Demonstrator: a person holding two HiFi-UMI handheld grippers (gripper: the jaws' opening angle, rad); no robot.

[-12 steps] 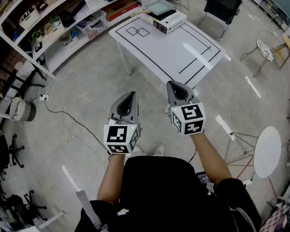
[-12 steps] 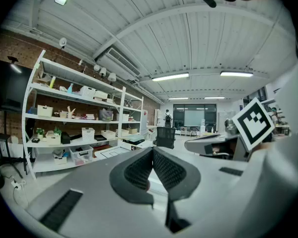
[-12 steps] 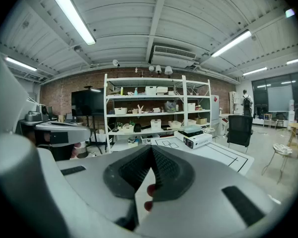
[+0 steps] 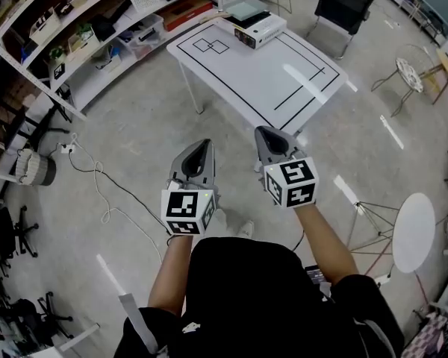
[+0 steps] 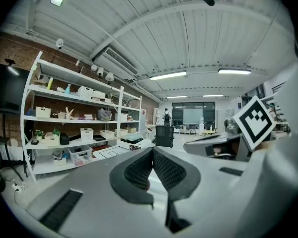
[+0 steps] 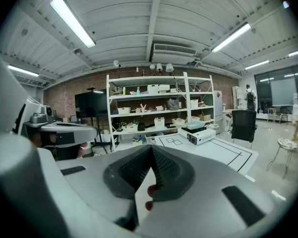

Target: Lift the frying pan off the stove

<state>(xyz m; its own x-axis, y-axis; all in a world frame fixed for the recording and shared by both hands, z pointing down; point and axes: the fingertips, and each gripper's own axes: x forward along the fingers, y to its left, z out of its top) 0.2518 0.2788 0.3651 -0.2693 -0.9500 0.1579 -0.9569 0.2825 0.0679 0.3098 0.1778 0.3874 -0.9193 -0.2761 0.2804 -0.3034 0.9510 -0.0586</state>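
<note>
On the far table point(image 4: 269, 77), stove point(image 4: 257, 30), well beyond left claw point(image 4: 201, 147), right claw point(image 4: 268, 131)

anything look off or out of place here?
No frying pan shows anywhere: the white table carries only a white box unit at its far corner. Both the left hand-held gripper and the right hand-held gripper are shut and empty, over floor short of the table. Nothing spilled or damaged.

Bright, even light falls from long ceiling tubes point(image 6: 72, 21) and leaves glare streaks on the white table point(image 4: 235, 77) and the grey floor point(image 4: 134, 140). Both gripper views bulge strongly, with dark corners and blurred foregrounds.
</note>
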